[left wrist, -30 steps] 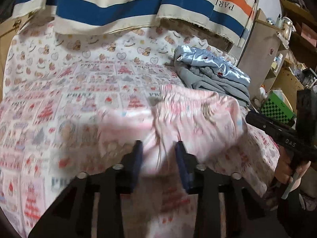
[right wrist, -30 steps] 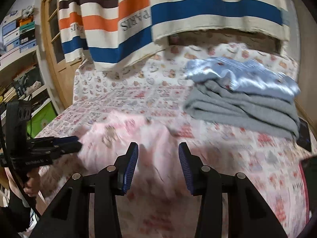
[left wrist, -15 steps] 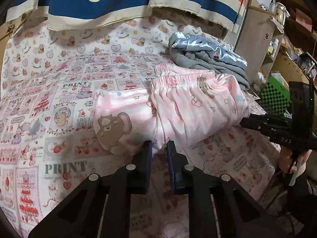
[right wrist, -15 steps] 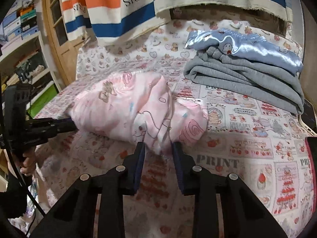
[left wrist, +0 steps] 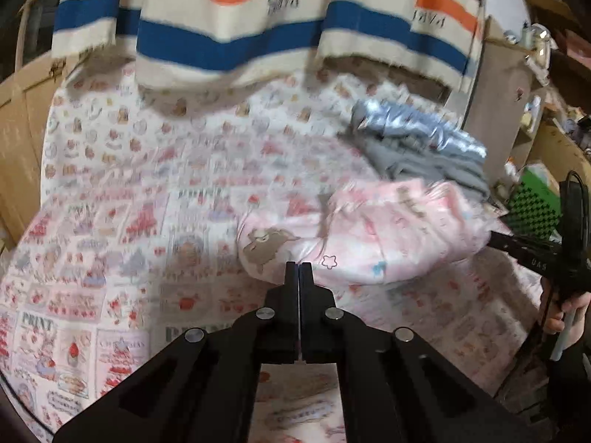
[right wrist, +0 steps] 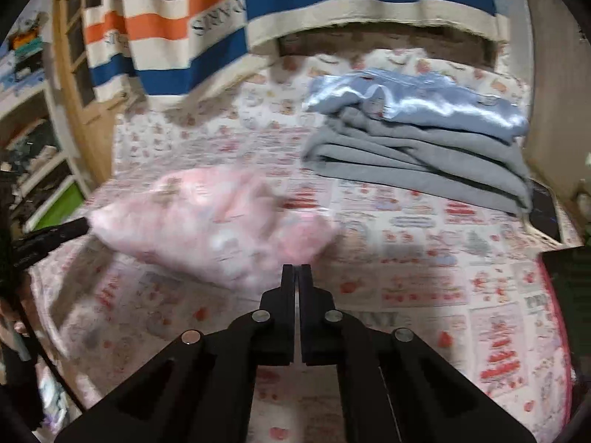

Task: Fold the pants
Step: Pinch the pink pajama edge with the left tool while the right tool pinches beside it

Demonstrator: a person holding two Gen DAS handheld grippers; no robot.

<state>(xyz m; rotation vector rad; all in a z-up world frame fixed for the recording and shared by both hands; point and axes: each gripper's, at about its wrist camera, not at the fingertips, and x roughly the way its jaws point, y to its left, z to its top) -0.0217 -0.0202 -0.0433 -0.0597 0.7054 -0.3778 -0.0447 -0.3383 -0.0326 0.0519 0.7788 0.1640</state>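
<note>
The pink printed pants (left wrist: 373, 236) lie as a folded bundle on the patterned bedsheet (left wrist: 110, 221). My left gripper (left wrist: 298, 266) is shut, its tips just before the bundle's near edge, and no cloth shows between the jaws. In the right wrist view the pants (right wrist: 207, 221) are blurred and sit left of centre. My right gripper (right wrist: 295, 267) is shut too, its tips at the bundle's near right edge with nothing visibly clamped. Each camera shows the other tool at the side: the right gripper (left wrist: 524, 251) in a hand (left wrist: 567, 313), the left gripper (right wrist: 48, 238) at the frame's left.
A stack of folded grey and shiny blue clothes (right wrist: 417, 144) sits at the back right of the bed. A striped blanket (right wrist: 207, 33) hangs over the far end. Shelves (right wrist: 33, 155) stand left of the bed, and a green checked box (left wrist: 535, 206) to its right.
Both grippers went from open around the pink cloth to fully shut. The pants settled into a bundle on the bed, and both cameras pulled back slightly from it.
</note>
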